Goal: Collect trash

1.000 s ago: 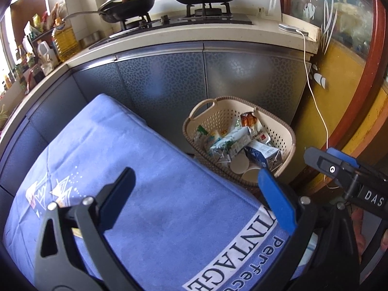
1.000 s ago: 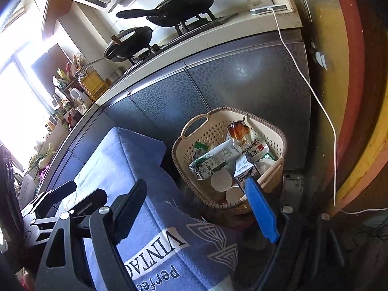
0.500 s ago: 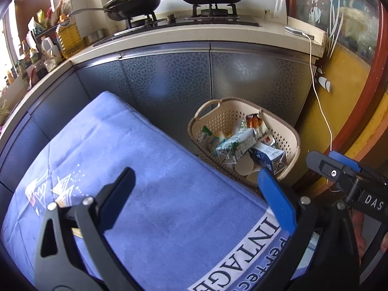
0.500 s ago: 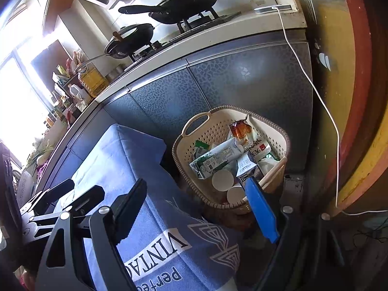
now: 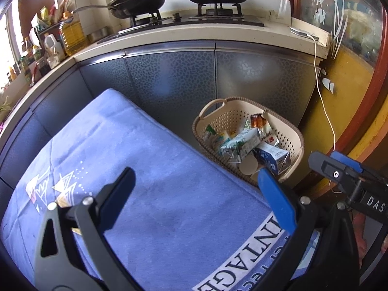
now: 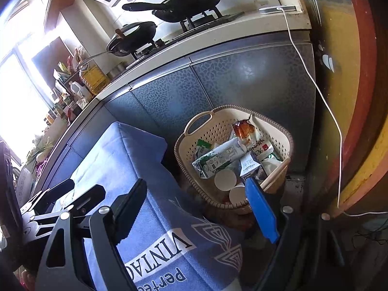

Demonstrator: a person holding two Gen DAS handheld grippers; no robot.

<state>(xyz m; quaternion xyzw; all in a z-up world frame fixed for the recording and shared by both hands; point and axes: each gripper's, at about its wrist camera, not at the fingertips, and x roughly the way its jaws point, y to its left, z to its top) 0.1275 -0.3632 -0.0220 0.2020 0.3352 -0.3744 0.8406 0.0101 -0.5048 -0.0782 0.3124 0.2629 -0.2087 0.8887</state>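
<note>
While cartons and paper cups fill the beige basket [image 5: 294, 131] on the floor against the grey cabinet [image 5: 174, 80], both grippers hover.
Left gripper [image 5: 197, 185] and right gripper [image 6: 196, 197] gape wide, holding nothing, above a blue cloth [image 5: 150, 160].

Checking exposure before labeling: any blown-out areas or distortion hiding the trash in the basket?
Right wrist view: window at left is blown out, washing out the counter clutter; basket and cartons stay sharp and evenly lit. Left wrist view: milder glare at the far left edge, basket clear. Both views: strong fisheye bending of the counter edge, dark corners.
</note>
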